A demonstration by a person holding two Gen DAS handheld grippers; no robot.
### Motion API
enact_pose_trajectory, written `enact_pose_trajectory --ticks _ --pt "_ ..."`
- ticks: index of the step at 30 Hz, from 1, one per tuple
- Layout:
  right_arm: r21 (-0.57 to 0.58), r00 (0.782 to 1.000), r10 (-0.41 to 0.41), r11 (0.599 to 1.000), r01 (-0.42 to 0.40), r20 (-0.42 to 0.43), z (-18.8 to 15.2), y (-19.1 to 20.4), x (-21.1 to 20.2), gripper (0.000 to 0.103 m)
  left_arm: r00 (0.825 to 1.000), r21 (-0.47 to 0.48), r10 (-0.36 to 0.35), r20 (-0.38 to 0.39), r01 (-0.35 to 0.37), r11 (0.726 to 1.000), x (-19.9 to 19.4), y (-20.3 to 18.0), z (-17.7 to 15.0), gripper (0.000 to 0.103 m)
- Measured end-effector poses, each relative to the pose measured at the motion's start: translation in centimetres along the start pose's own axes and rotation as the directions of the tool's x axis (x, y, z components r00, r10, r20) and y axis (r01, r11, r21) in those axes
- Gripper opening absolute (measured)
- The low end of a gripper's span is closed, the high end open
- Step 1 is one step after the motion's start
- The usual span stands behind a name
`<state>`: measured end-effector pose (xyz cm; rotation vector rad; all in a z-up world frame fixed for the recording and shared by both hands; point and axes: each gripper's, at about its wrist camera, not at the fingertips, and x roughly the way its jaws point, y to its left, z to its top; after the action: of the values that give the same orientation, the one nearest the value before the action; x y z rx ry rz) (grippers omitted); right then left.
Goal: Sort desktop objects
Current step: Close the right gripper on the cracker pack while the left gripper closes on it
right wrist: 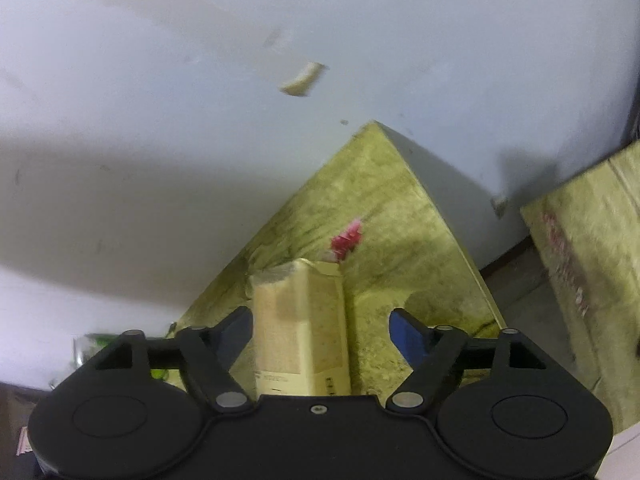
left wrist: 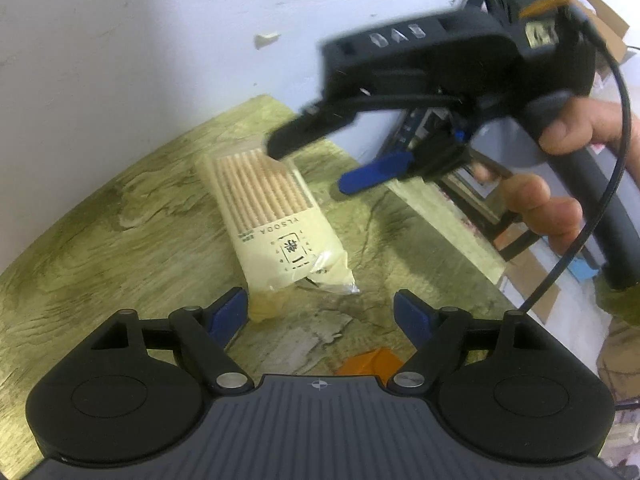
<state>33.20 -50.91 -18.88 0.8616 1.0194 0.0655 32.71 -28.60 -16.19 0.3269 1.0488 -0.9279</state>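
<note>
Cracker pack [left wrist: 276, 216] lies flat on the desk [left wrist: 100, 232], long axis running away from the left wrist camera, torn end nearest that camera. Clear window shows stacked crackers; printed label on the near half.

Left gripper [left wrist: 320, 316]: jaws spread apart, nothing between them, hovering just short of the pack's near end. Left finger [left wrist: 230, 312] sits beside the pack corner; can't tell if it touches.

Right gripper [right wrist: 322, 330]: jaws wide, straddling the pack [right wrist: 300, 328], visible gap on the right side, left pad close to the wrap. No squeeze visible. In the left view it's blurred, tips over the pack's far end, held by a hand [left wrist: 560, 184].

Red scrap [right wrist: 347, 238] lies on the desk beyond the pack. Orange piece [left wrist: 372, 362] near the left gripper body.
</note>
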Motion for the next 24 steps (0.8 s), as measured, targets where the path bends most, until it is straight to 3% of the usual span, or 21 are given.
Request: enact_pose_trajectory --ticks 5,10,13,24 --pt "-0.133 0.995 -0.102 0.986 0.098 -0.019 0.1 3.2 1.2 0.077 1.0 0.015 -0.008 -0.012 0.008 1.0 0.6 -0.6 0.1 0.081" --pt "-0.139 0.99 -0.125 0.983 0.117 -0.057 0.6 3.8 2.5 0.076 1.0 -0.013 0.007 -0.009 -0.007 1.0 0.6 0.0 0.2 0.081" --pt "-0.138 0.986 -0.134 0.983 0.12 -0.094 0.9 4.1 2.7 0.076 1.0 -0.057 0.016 -0.017 -0.017 0.998 0.9 0.8 0.6 0.075" --pt "-0.191 0.959 -0.186 0.971 0.146 -0.212 1.6 5.7 4.1 0.076 1.0 -0.127 -0.018 0.01 0.019 0.992 1.6 1.7 2.1 0.072"
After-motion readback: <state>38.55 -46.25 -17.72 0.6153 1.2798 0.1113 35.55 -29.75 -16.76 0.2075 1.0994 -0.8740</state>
